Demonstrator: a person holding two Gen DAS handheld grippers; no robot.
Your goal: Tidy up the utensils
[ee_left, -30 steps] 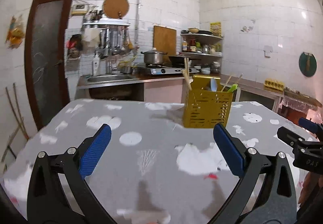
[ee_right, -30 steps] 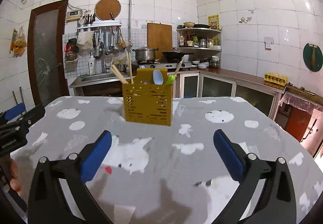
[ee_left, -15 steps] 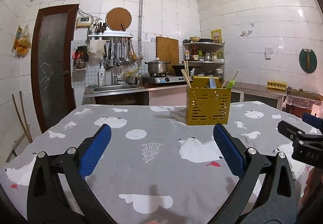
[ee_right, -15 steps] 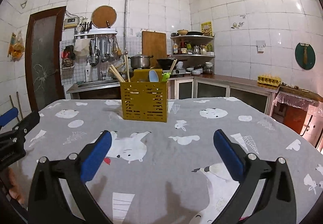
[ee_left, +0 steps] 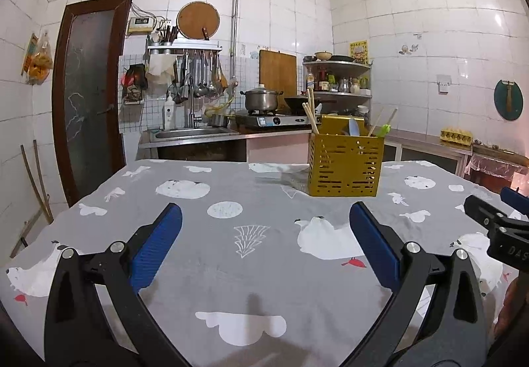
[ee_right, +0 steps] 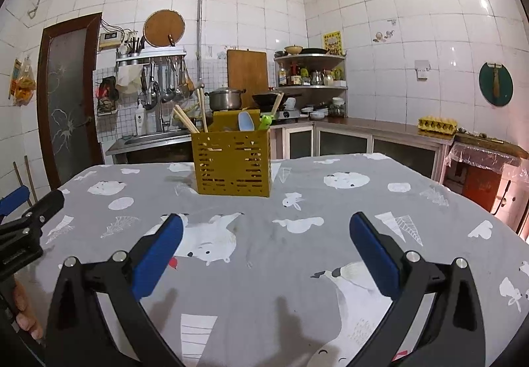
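yellow slotted utensil caddy [ee_right: 232, 162] stands upright near the table's far edge, holding wooden chopsticks [ee_right: 187, 119] leaning left, a pale blue spoon [ee_right: 246, 121] and a green utensil [ee_right: 264, 122].

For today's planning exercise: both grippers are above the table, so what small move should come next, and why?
Probably hold both back: the left gripper and right gripper are open and empty, the utensils already stand in the yellow holder, and the tablecloth shows none loose.

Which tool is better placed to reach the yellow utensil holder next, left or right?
Probably the right tool: the yellow utensil holder sits almost straight ahead of it, while it lies off to the right of the left tool. Both are open and empty.
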